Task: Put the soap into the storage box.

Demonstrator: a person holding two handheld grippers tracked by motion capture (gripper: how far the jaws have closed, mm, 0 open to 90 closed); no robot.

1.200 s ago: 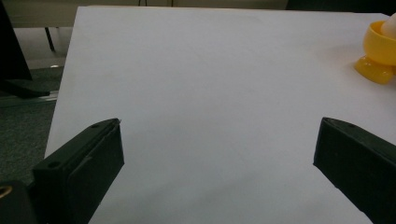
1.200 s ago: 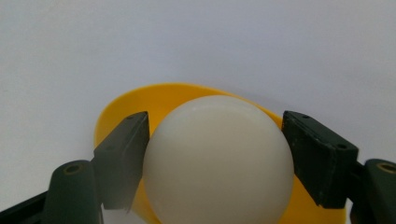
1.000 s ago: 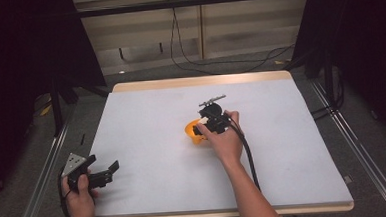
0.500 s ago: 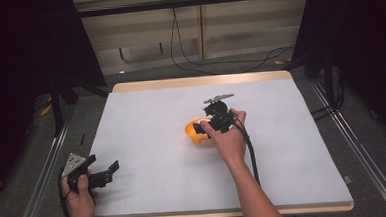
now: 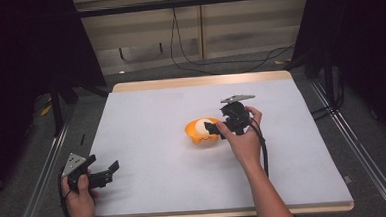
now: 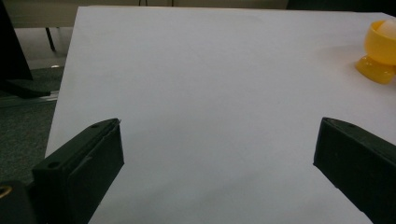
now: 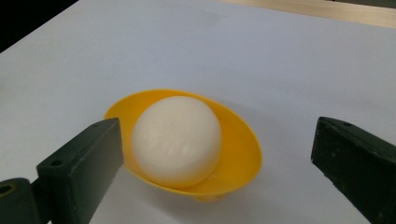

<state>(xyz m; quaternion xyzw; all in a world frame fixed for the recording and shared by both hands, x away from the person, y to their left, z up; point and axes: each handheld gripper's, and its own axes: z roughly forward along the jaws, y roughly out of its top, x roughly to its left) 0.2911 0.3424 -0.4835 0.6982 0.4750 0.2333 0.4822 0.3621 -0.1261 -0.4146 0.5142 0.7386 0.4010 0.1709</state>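
**A:** So, what has changed at the table (image 5: pixel 146 106)?

**B:** The right gripper (image 5: pixel 213 129) has just been opening its jaws. A second ago it sat over the yellow cup (image 5: pixel 201 133), slightly farther left in the high view. Now it has drawn back a little to the right, and its jaws stand wide apart with nothing pressed between them.

**A:** Where is the egg?

**B:** The white egg (image 7: pixel 176 140) rests in the cup near the middle of the table. In the right gripper view it lies low in the cup, seen between the two spread jaws but farther off, and neither pad touches it.

**A:** And the cup?

**B:** It stands upright on its small foot, with the egg's top rising above the rim.

**A:** What about the other hand?

**B:** The left gripper (image 5: pixel 104 174) is at the near left edge of the table, in the same place as a second ago. Its jaws are spread and empty. Its own view looks across bare white table, with the cup and egg at the far right.

**A:** What does that mean for the work?

**B:** My reading is that the egg has been released into the cup, so the placing looks done. The right hand appears free to pull clear.
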